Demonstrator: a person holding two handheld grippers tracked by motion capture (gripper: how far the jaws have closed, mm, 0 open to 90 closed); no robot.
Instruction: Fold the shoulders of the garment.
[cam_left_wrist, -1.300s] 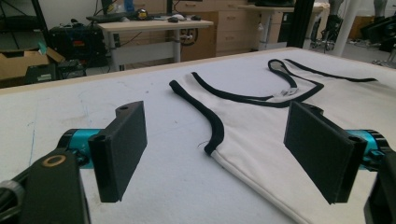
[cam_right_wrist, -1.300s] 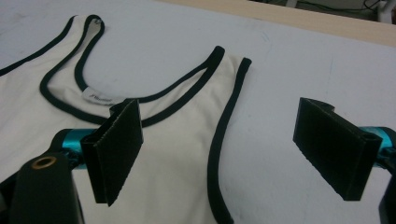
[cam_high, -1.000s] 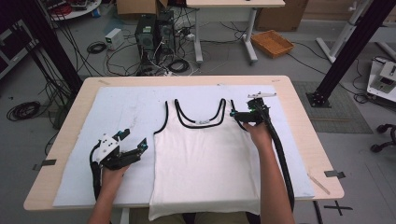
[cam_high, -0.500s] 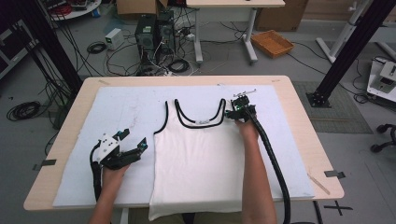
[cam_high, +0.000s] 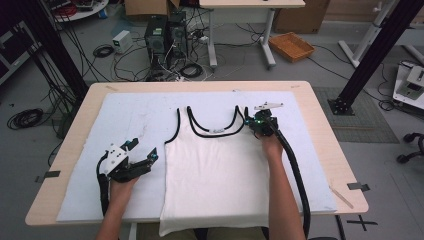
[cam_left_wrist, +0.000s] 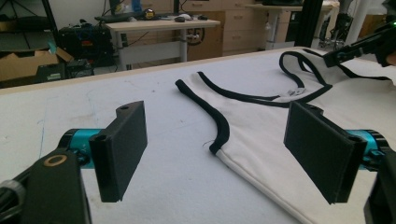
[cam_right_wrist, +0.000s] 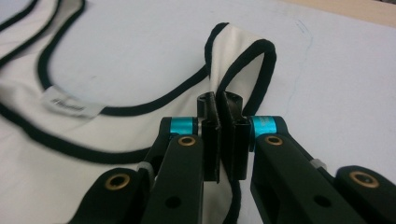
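Risk: right gripper (cam_right_wrist: 219, 109) clamps only the tank top's (cam_high: 215, 165) right strap (cam_right_wrist: 252, 60), may slip; left gripper (cam_left_wrist: 224, 154) apart, idle

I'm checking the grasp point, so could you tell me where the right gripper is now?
In the high view the right gripper sits right of centre at the tank top's right shoulder strap, its jaws having just closed on that strap.

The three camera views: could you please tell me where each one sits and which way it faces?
High view: above the person's side, facing forward and down on the table; both forearms show.
Left gripper view: rides the left gripper, looking between open jaws across the tank top.
Right gripper view: rides the right gripper, jaws shut on the shoulder strap.
All share the tank top.
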